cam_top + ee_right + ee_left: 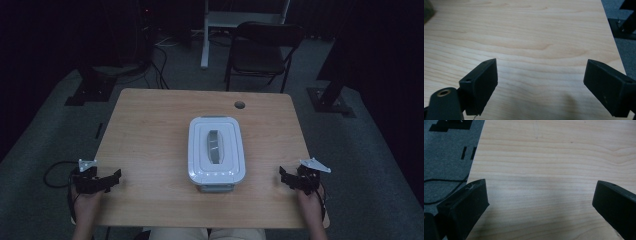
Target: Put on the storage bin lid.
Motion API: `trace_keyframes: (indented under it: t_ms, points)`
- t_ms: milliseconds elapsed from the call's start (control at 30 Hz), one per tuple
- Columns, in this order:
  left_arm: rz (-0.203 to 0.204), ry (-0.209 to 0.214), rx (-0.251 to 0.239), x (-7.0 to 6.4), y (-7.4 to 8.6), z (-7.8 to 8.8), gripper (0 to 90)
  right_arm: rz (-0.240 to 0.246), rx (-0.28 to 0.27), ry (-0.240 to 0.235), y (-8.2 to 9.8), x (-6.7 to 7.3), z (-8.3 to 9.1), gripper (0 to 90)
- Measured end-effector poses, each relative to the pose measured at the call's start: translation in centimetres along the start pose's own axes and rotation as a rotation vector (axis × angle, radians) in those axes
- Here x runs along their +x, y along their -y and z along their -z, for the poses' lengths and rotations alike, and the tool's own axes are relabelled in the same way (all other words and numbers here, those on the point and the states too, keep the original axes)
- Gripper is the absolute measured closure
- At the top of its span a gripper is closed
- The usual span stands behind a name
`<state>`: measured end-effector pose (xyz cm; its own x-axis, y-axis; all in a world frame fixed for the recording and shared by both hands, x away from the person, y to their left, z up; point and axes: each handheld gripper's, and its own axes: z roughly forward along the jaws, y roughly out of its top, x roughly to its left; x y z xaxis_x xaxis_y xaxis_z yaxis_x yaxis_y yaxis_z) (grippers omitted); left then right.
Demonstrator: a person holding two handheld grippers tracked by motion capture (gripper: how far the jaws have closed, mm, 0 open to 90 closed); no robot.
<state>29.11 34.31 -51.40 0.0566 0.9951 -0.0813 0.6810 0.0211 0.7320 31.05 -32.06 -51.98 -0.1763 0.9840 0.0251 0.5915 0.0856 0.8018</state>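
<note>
While lidded, box (216, 154) lengthwise front-to-back.

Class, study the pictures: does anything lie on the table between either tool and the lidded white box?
Nothing visible does. Bare wood of the table separates the left tool and the right tool from the white box at the centre. Both tools are open and hold nothing.

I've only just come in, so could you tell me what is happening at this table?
A person sits at the wooden table, holding a claw in each hand. The left claw rests near the table's left edge and the right claw near its right edge; both are open and hold nothing. A white lidded box with a grey handle sits between them, untouched. Nothing seems to have started yet.
</note>
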Motion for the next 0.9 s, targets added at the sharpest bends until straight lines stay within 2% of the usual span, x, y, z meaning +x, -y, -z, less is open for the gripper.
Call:
trace_keyframes:
  t_ms: [133,267,400,567,700,800,900]
  points:
    - [-0.001,0.007,0.004,-0.14,0.11,-0.13,1.0,-0.019,0.026,0.012,0.27,-0.48,0.0,11.7]
    - [-0.006,0.009,0.029,-0.39,0.36,-0.38,0.9,-0.014,0.051,0.026,0.4,-0.6,-0.19,11.7]
    - [-0.029,-0.02,0.053,-0.68,0.44,-0.62,0.9,-0.016,0.079,0.033,0.41,-0.53,-0.48,11.7]
    - [-0.038,-0.052,0.057,-0.71,0.74,-0.57,0.9,-0.003,0.122,0.023,0.38,-0.38,-0.8,12.1]
    - [-0.034,-0.06,0.061,-0.57,0.75,-0.63,1.0,-0.007,0.121,0.03,0.38,-0.41,-0.8,12.1]
    - [-0.052,-0.077,0.071,-0.79,0.72,-0.73,0.9,-0.008,0.122,0.031,0.38,-0.41,-0.82,11.9]
    - [-0.044,-0.084,0.07,-0.92,0.75,-0.74,1.0,-0.01,0.124,0.031,0.38,-0.42,-0.82,11.8]
